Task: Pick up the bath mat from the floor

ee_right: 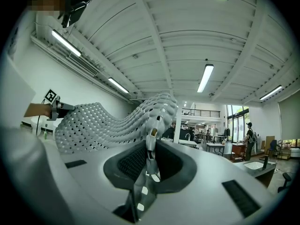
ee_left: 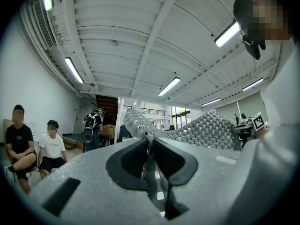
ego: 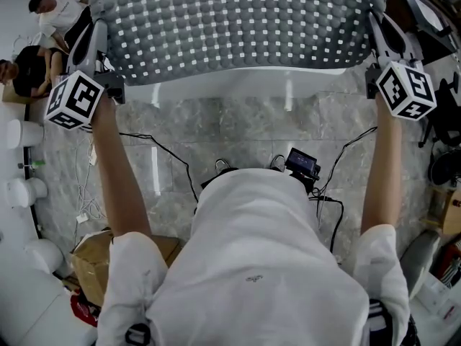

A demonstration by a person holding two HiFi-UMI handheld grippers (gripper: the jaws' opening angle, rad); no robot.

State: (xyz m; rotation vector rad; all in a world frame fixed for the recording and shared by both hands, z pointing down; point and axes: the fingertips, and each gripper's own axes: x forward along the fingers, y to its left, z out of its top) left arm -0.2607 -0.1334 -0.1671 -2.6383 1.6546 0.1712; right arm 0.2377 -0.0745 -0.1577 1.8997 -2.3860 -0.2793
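Note:
A grey bath mat [ego: 238, 27] with a bumpy, perforated surface hangs stretched in the air across the top of the head view, off the floor. My left gripper [ego: 97, 45] is shut on its left corner and my right gripper [ego: 382, 38] is shut on its right corner. In the left gripper view the mat [ee_left: 206, 128] runs off to the right from between the dark pads [ee_left: 133, 158], whose grip [ee_left: 149, 153] pinches its edge. Seen from the right gripper view, the mat [ee_right: 108, 118] sags away to the left, its edge clamped in that gripper [ee_right: 151, 161].
Below lies a pale marble-like floor [ego: 238, 132] with black cables [ego: 173, 153] trailing on it. A cardboard box [ego: 97, 262] sits at lower left, white rolls [ego: 25, 132] at the left edge. Two seated people [ee_left: 35, 146] watch; desks [ee_right: 220, 146] stand further off.

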